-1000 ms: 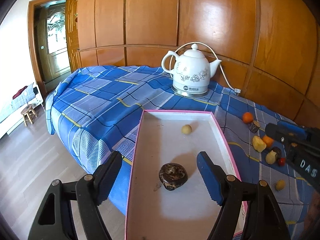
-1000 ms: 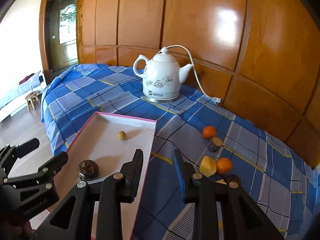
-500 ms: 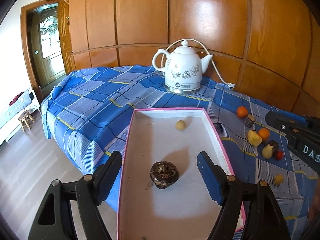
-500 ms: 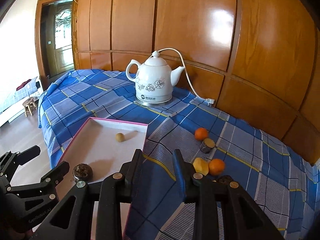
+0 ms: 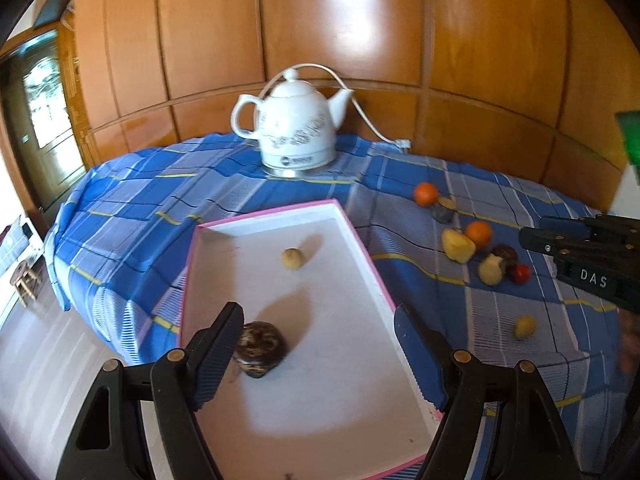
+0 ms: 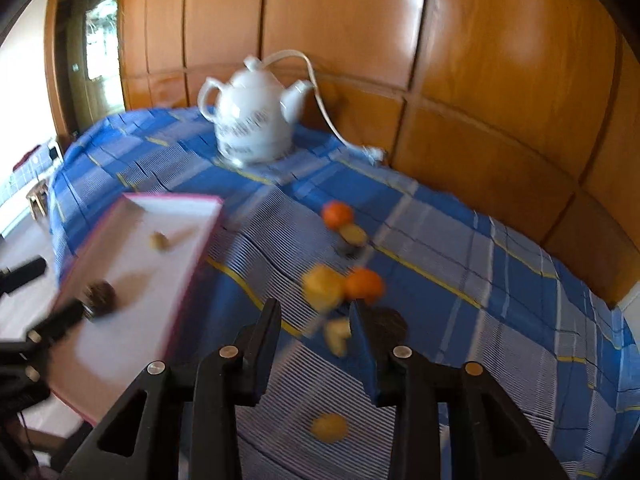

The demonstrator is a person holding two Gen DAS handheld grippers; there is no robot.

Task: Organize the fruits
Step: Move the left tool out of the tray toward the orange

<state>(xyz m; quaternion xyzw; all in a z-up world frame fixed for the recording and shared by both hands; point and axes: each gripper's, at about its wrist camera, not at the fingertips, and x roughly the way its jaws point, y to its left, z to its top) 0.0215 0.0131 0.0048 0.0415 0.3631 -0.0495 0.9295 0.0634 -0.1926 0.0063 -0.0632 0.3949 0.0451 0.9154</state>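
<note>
A white tray with a pink rim (image 5: 352, 236) (image 6: 188, 276) lies on the blue plaid cloth. It holds a dark brown fruit (image 5: 260, 343) (image 6: 99, 295) and a small tan fruit (image 5: 292, 258) (image 6: 159, 241). My left gripper (image 5: 318, 350) is open and empty above the tray, its left finger beside the brown fruit. Several fruits lie on the cloth right of the tray: oranges (image 5: 425, 193) (image 6: 363, 285), yellow pieces (image 5: 457, 245) (image 6: 322, 287), a red one (image 5: 520, 273). My right gripper (image 6: 314, 344) is open and empty above them; it also shows in the left wrist view (image 5: 576, 244).
A white electric kettle (image 5: 294, 136) (image 6: 252, 126) with its cord stands at the back by the wooden wall panels. A small yellow fruit (image 5: 525, 327) (image 6: 329, 427) lies near the table's front edge. The floor and a stool (image 5: 24, 280) are at the left.
Both grippers have swung to the right. The right gripper's jaws have opened wider and it now sits over the loose fruits; its view is motion-blurred. The brown fruit now lies by my left finger.
</note>
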